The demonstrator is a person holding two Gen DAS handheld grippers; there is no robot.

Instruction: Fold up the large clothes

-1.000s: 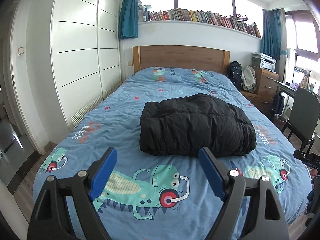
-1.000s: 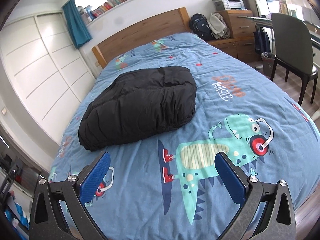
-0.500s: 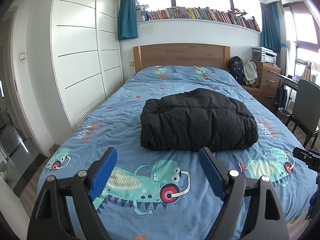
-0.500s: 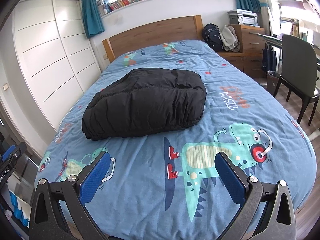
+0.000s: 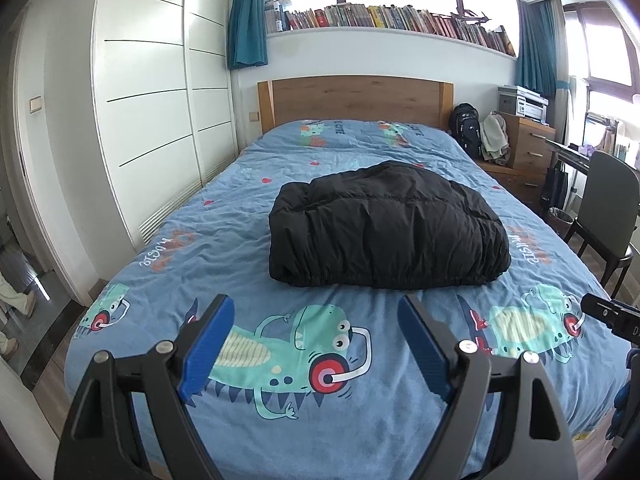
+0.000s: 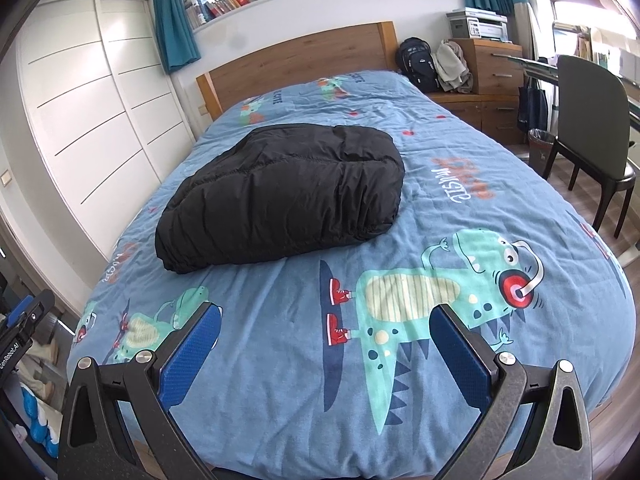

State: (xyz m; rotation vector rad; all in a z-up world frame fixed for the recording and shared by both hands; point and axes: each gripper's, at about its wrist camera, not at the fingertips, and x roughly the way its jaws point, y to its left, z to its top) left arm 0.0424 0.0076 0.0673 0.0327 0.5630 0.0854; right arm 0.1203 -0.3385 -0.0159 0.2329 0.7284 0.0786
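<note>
A black puffy jacket [image 5: 386,226] lies folded into a thick bundle in the middle of the bed [image 5: 240,216], which has a blue dinosaur-print cover. It also shows in the right wrist view [image 6: 284,198]. My left gripper [image 5: 316,344] is open and empty, held above the foot of the bed, well short of the jacket. My right gripper [image 6: 326,356] is open and empty too, over the foot of the bed [image 6: 460,152] to the right of the jacket.
White wardrobe doors [image 5: 148,92] run along the left side of the bed. A wooden headboard [image 5: 356,100] stands at the far end. A dresser [image 5: 524,148] with a backpack [image 5: 466,130] and a dark chair [image 5: 604,208] stand on the right.
Both grippers have pulled back and away from the jacket toward the foot of the bed. The jacket has stayed folded in place.
</note>
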